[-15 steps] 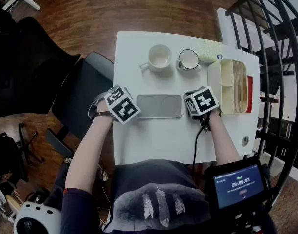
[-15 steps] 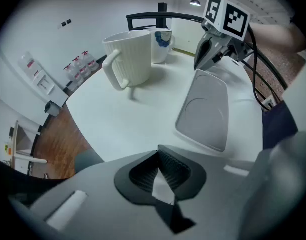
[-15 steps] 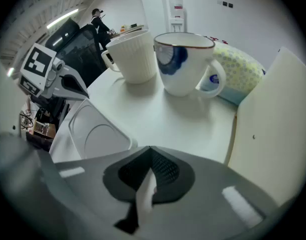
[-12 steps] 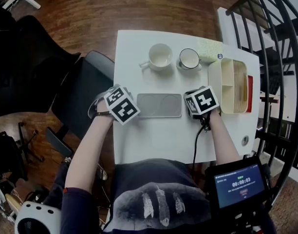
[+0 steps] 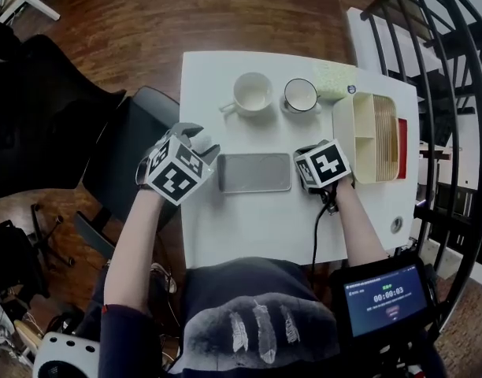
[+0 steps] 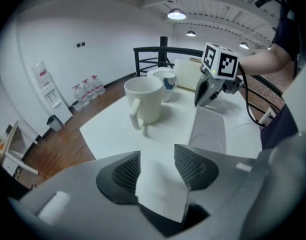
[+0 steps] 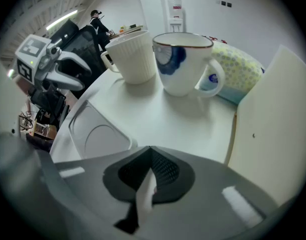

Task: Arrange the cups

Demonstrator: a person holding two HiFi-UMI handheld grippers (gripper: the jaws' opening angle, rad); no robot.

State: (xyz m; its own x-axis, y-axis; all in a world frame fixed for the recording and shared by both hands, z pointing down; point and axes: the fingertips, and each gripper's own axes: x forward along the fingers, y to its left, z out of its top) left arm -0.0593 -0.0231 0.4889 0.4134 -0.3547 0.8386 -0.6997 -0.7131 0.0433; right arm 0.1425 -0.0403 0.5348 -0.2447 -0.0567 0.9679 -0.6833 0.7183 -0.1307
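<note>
Two cups stand side by side at the table's far edge: a ribbed white cup [image 5: 252, 93] [image 6: 143, 101] [image 7: 133, 56] and, to its right, a blue-patterned mug with a dark rim [image 5: 302, 95] [image 6: 165, 81] [image 7: 185, 64]. In front of them lies a grey tray with two round recesses [image 5: 255, 172] [image 6: 209, 129] [image 7: 95, 131]. My left gripper [image 5: 198, 140] [image 6: 158, 166] hangs over the table's left edge beside the tray, open and holding nothing. At the tray's right end my right gripper [image 5: 307, 167] [image 7: 150, 176] points steeply down, shut and holding nothing.
A cream divided box [image 5: 367, 136] [image 7: 278, 119] sits at the table's right side, with a yellow dotted pouch [image 5: 335, 81] [image 7: 238, 71] behind it. A black chair [image 5: 139, 148] stands left of the table and a black railing [image 5: 454, 93] on the right.
My left gripper has drawn left, away from the tray's end to the table's edge, and its jaws now show apart. The right gripper has stayed put.
</note>
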